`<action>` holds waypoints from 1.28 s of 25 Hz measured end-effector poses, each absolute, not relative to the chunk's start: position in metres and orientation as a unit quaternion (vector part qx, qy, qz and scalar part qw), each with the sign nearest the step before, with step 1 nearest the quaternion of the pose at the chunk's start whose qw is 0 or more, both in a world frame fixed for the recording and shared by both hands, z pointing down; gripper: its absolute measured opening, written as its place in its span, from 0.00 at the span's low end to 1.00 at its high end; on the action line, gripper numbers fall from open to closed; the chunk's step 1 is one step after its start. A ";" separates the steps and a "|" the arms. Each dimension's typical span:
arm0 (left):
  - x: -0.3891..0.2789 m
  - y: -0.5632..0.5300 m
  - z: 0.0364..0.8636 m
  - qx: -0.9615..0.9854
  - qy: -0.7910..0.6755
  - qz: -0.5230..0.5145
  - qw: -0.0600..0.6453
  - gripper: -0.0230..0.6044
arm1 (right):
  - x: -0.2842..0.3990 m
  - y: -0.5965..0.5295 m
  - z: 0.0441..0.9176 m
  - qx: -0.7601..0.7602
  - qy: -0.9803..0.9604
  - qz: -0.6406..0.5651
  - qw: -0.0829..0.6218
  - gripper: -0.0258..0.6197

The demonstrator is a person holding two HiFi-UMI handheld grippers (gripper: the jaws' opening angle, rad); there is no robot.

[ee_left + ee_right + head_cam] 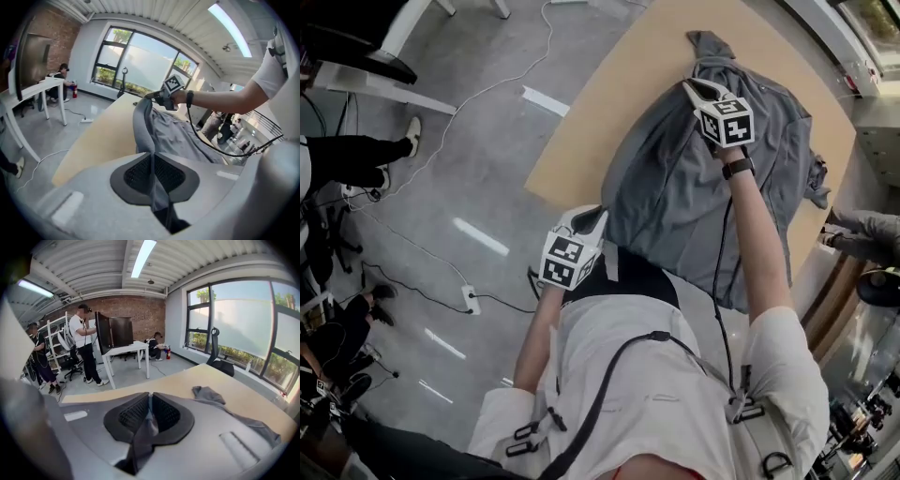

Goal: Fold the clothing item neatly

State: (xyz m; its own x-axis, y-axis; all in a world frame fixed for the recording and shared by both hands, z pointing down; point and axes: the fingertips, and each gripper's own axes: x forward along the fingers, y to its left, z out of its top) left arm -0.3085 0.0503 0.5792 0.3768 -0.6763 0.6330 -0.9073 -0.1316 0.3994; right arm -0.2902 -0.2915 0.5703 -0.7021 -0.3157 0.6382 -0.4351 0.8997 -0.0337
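Observation:
A grey shirt (675,178) lies spread on the light wooden table (609,84). My left gripper (595,221) is shut on the shirt's near left edge, and the grey cloth (145,126) runs up from between its pads. My right gripper (698,89) is shut on the shirt's far edge near the collar, with a fold of cloth (143,430) pinched between its pads. One sleeve (208,394) trails over the table beyond the right gripper. The edge between the two grippers is lifted off the table.
The table's left edge (572,131) drops to a grey floor with white cables and a power strip (471,300). People stand and sit by white desks (124,350) further off. Another person's arm (862,230) shows at the table's right side.

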 end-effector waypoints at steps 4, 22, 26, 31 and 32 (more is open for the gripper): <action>-0.237 0.039 0.545 0.809 -0.440 0.139 0.365 0.08 | -0.204 -0.304 0.521 0.280 -0.908 0.087 0.297 0.09; -0.002 0.080 0.641 0.878 -0.210 0.271 0.335 0.24 | 0.066 -0.272 0.639 0.481 -0.777 0.234 0.331 0.24; -0.050 0.072 0.636 0.871 -0.252 0.282 0.312 0.24 | 0.065 -0.245 0.607 0.480 -0.798 0.219 0.292 0.27; -0.149 0.076 0.642 0.838 -0.327 0.298 0.319 0.24 | 0.041 -0.143 0.567 0.458 -0.826 0.220 0.244 0.26; -0.162 0.081 0.646 0.832 -0.333 0.301 0.326 0.24 | 0.035 -0.119 0.563 0.454 -0.829 0.223 0.239 0.26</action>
